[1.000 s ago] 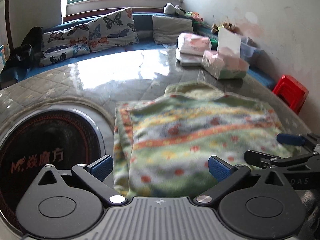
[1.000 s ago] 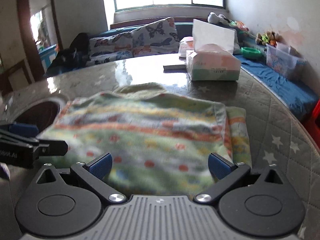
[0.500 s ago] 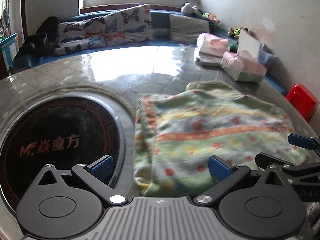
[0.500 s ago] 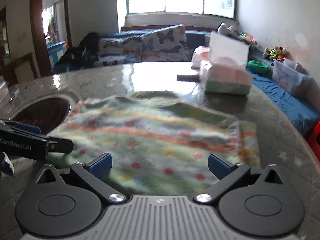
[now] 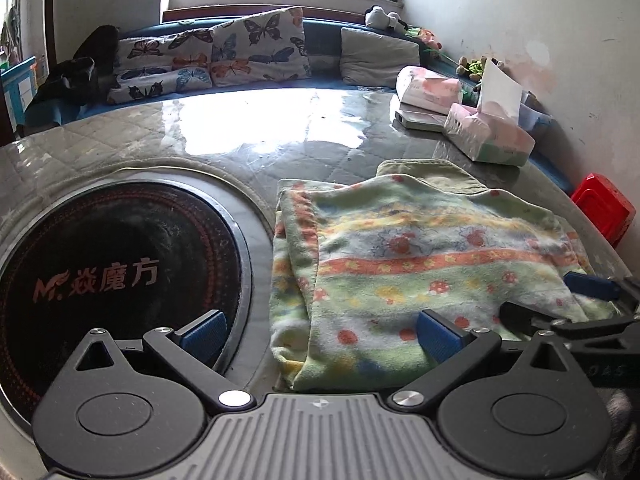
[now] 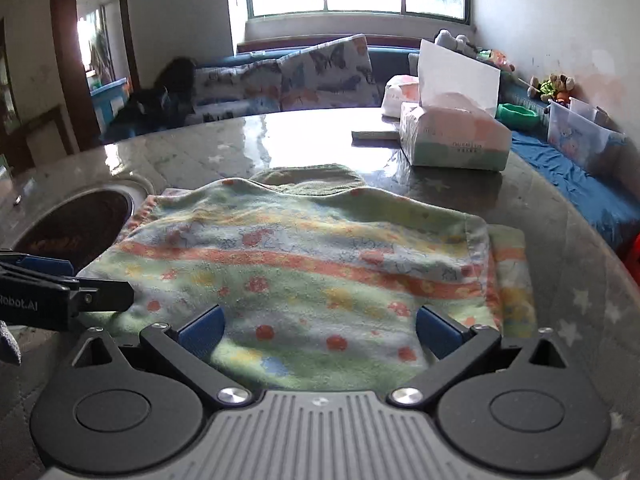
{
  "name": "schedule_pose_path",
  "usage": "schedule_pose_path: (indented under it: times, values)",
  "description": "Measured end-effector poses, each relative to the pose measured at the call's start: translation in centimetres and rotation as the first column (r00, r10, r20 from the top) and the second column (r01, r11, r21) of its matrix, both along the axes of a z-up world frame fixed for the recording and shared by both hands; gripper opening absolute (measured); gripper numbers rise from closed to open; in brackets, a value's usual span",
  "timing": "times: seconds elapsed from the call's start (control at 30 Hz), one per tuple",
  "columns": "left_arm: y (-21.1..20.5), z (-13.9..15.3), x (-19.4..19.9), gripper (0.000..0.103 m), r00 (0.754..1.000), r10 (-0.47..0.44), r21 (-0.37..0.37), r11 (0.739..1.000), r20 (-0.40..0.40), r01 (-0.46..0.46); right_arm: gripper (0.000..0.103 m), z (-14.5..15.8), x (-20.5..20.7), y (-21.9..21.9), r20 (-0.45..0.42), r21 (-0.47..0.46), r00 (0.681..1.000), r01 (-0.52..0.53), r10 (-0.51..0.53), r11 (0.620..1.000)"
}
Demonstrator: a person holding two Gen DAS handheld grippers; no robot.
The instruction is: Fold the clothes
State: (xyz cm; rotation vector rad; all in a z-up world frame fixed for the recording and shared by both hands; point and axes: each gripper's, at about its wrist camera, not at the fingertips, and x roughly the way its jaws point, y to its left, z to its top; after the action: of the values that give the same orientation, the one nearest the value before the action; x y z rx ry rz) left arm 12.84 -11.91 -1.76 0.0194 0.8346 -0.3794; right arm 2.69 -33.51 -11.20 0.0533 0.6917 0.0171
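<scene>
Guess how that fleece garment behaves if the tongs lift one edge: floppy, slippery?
The fleece garment would probably droop; its folded layers already sag at the edges. Its fuzzy nap probably grips well, though the glossy table cover may let it slide. Likely light.

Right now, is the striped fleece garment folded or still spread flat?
Partly folded. The striped garment has its sides doubled under, with layered edges at left and right. Its collar is still exposed.

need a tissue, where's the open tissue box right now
The open tissue box sits on the table's far right side, beyond the folded garment, with another tissue pack just behind it.
</scene>
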Motion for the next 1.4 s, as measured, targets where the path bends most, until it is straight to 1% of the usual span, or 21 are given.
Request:
schedule_pose_path:
  times: [0.17,0.3,0.57,0.67,0.77,0.8,0.93,1.07,1.2,1.4]
  values:
    - [0.1,-0.2,0.2,0.103,1.000,0.003,-0.014,1.000,-0.014,-0.004,0.103,-0.5,-0.3,-0.3,0.020,0.020,1.000,-0.004,0.004,1.000]
    - [0.0,-0.3,0.1,0.103,1.000,0.007,-0.016,1.000,-0.021,-0.007,0.103,-0.6,-0.3,-0.1,0.020,0.011,1.000,-0.004,0.004,1.000]
    - [-0.5,-0.1,0.0,0.103,1.000,0.014,-0.002,1.000,-0.021,-0.014,0.103,-0.5,-0.3,0.0,0.019,0.009,1.000,-0.001,0.001,1.000]
    - [-0.7,0.6,-0.1,0.103,1.000,0.011,0.013,1.000,0.004,-0.011,0.103,0.1,-0.2,0.2,0.012,0.005,1.000,0.010,-0.010,1.000]
    - [-1.2,1.2,0.1,0.103,0.999,0.003,0.031,1.000,0.035,-0.004,0.103,0.8,0.2,0.1,0.023,0.017,1.000,0.015,-0.016,1.000]
    - [-1.4,1.4,0.2,0.103,0.999,0.004,0.034,0.999,0.039,-0.005,0.103,0.9,0.5,0.0,0.019,0.013,0.999,0.025,-0.025,1.000]
    - [-2.0,1.5,0.4,0.103,0.999,0.006,0.049,0.999,0.039,-0.008,0.103,0.2,1.4,-0.4,-0.042,0.020,0.998,0.038,-0.037,0.999]
    - [-2.0,1.3,0.0,0.103,1.000,0.003,0.057,0.998,0.027,-0.004,0.103,0.8,0.7,-0.3,-0.024,0.024,0.999,0.045,-0.044,0.999]
    - [-1.9,1.5,-1.0,0.103,0.999,-0.010,0.072,0.997,0.034,0.007,0.103,1.4,-0.3,-0.1,-0.021,0.028,0.998,0.057,-0.056,0.998]
    - [-1.5,1.6,-2.6,0.103,0.999,-0.025,0.096,0.995,0.033,0.021,0.103,1.5,-1.8,0.2,-0.041,0.038,0.997,0.072,-0.071,0.997]
